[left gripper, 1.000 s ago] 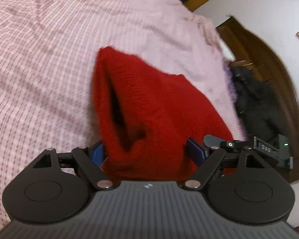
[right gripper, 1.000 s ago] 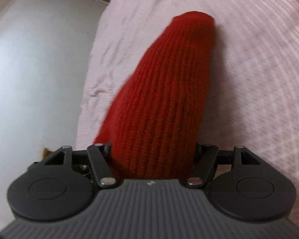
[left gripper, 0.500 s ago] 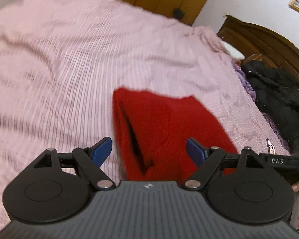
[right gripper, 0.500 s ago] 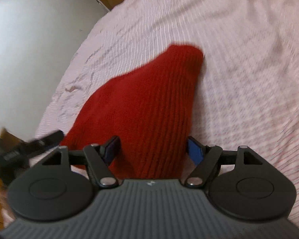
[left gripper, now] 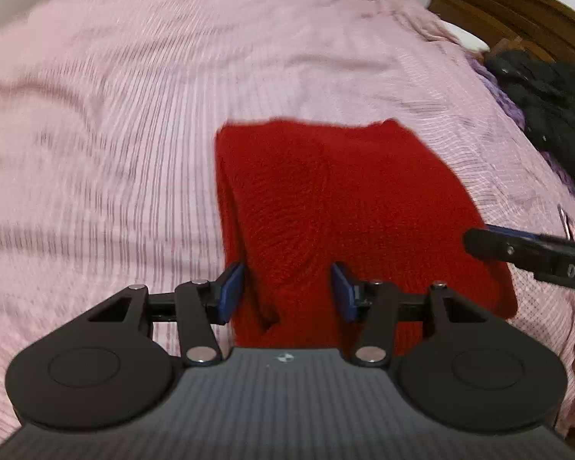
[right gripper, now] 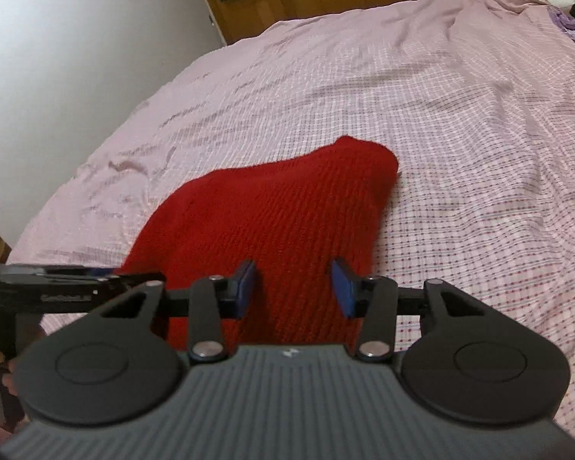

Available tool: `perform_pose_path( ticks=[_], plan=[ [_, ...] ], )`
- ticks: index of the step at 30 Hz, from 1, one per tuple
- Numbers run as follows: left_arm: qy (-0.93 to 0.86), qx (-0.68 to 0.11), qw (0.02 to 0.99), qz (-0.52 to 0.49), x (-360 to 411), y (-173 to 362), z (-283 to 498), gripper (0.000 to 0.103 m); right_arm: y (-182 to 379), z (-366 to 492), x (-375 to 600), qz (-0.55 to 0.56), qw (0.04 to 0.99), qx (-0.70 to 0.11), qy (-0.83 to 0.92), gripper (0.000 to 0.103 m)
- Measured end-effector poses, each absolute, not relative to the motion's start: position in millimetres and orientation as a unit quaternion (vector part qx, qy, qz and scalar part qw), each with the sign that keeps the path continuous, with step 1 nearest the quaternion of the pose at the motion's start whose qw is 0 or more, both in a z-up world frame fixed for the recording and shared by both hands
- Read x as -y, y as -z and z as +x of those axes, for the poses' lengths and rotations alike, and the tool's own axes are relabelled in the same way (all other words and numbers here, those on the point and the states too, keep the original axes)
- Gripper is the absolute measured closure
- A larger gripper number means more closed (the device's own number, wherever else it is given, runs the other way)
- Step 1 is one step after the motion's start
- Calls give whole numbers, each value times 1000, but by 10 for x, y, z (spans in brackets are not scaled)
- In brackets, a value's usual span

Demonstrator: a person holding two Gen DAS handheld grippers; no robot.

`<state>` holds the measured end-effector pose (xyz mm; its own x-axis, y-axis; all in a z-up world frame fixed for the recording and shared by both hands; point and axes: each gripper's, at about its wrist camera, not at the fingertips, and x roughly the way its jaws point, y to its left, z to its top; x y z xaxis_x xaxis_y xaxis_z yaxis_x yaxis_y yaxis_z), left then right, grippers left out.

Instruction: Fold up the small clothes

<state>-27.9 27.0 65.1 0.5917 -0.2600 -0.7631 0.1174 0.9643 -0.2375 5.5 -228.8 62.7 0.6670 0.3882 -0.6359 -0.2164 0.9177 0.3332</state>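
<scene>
Red knit garment lies flat on the pink checked bedspread, its long axis running straight away from both my tongs, near hem toward me. My left tongs and right tongs stand spread over that hem, gripping nothing, about equally near, left edge and right edge respectively.

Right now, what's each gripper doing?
Left gripper: open, holding nothing, over the red knit garment.
Right gripper: open, holding nothing.
</scene>
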Motion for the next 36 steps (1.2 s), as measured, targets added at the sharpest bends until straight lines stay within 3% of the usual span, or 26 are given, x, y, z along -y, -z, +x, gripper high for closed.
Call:
perform_pose_path(
  ticks=[13, 18, 21, 26, 36],
  plan=[
    [81, -418, 901, -79, -221, -699, -427, 41, -658, -107, 2313, 134, 916, -352, -140, 52],
    [62, -409, 909, -52, -216, -847, -622, 24, -738, -276, 2370, 156, 912, -356, -128, 41],
    [55, -399, 915, -34, -201, -912, -779, 21, -765, -457, 2352, 148, 914, -358, -125, 32],
    [53, -399, 916, -5, -108, -893, -1022, 10, -699, -712, 2271, 111, 914, -373, -116, 31],
    [41, -450, 892, 1, 121, -409, -988, 9, -302, -798, 2057, 42, 910, -405, -75, 30]
  ],
)
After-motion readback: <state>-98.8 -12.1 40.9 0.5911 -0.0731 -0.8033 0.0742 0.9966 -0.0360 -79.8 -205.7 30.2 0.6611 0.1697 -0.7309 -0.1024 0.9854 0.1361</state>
